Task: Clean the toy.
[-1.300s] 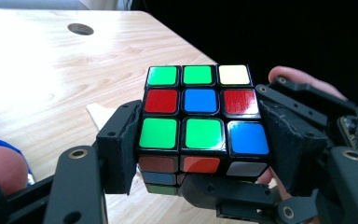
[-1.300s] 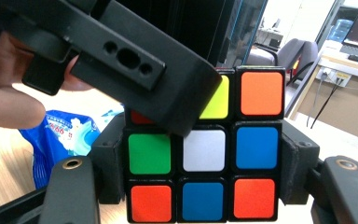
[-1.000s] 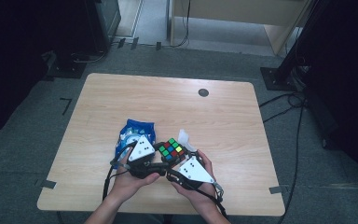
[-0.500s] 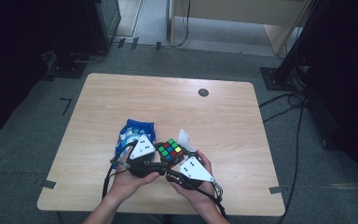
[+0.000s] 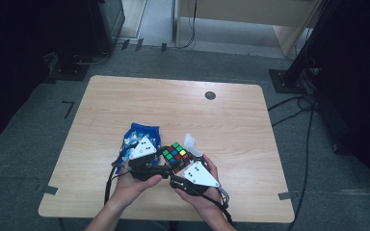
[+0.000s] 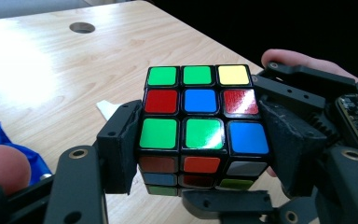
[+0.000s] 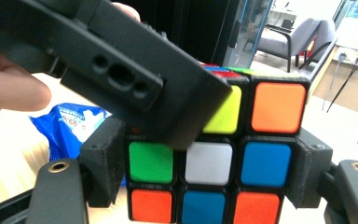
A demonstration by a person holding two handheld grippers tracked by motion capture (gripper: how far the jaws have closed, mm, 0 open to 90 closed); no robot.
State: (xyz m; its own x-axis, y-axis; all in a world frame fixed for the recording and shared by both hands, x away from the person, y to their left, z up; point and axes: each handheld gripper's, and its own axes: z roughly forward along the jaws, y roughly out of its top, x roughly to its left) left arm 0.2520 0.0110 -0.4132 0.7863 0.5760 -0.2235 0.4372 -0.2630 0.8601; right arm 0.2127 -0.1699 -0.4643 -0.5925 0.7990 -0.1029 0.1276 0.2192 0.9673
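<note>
**Both grippers on the puzzle cube**

The puzzle cube (image 5: 175, 154) is held above the near part of the wooden table (image 5: 231, 120), just right of the blue snack bag (image 5: 137, 134). The left gripper (image 6: 196, 154) pinches the cube's lower layers between its jaws. The right gripper (image 7: 209, 172) brackets the cube from the opposite side; its jaws have just been opening, pads at the cube's sides.

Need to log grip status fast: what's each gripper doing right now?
Left gripper: closed on the puzzle cube.
Right gripper: jaws at the cube's sides, just been opening; grip cannot be told.
</note>
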